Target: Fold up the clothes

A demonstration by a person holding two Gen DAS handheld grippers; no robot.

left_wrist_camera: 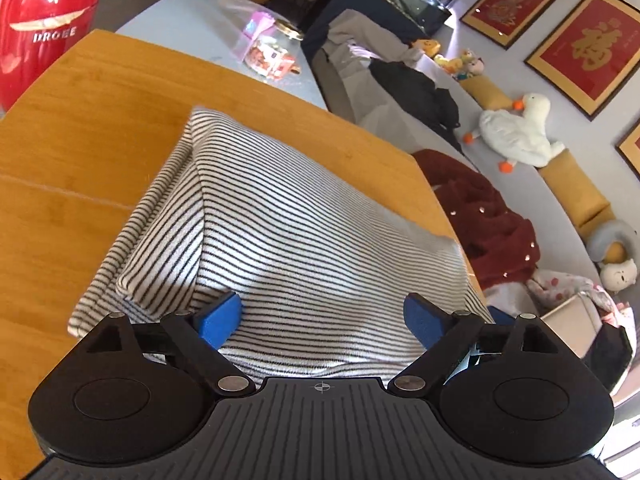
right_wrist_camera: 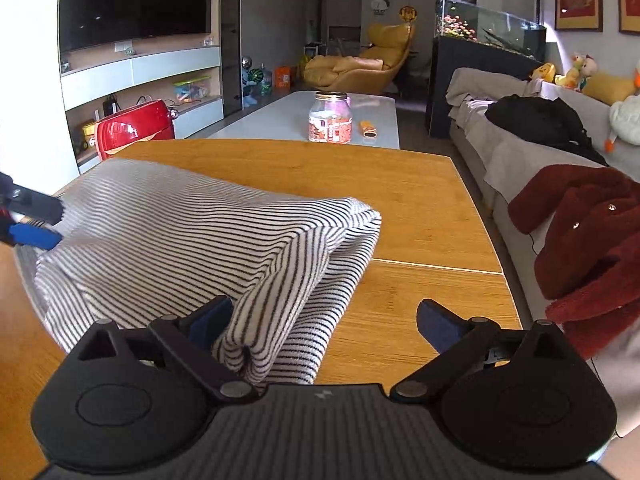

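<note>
- Left gripper [left_wrist_camera: 323,320] sits closest in the left wrist view: blue-padded fingers [left_wrist_camera: 222,318] spread wide apart, clamped on nothing, striped cloth lying between them.
- Striped garment [left_wrist_camera: 280,216], white with thin dark stripes, is folded into a thick bundle on the wooden worktop [left_wrist_camera: 80,152], one edge near the worktop's sofa-side border.
- Right gripper [right_wrist_camera: 326,326] also has its fingers [right_wrist_camera: 210,322] spread apart; the left finger touches the garment's near folded corner, the right finger is over bare wood, not touching cloth.
- From the right wrist view the garment [right_wrist_camera: 192,232] shows stacked layers, top flap draped over the lower folds.
- Left gripper's blue fingertip also shows at the far left edge of the right wrist view, against the bundle's other end.
- Dark red fluffy jacket [right_wrist_camera: 584,240] hangs on the grey sofa [right_wrist_camera: 500,152] just beside the worktop.
- Plush goose [left_wrist_camera: 516,128] lies on the sofa back.
- Jar [right_wrist_camera: 330,118] stands on the pale coffee table [right_wrist_camera: 260,120] beyond the worktop.
- Red appliance [left_wrist_camera: 44,28] sits off the worktop's far corner.
</note>
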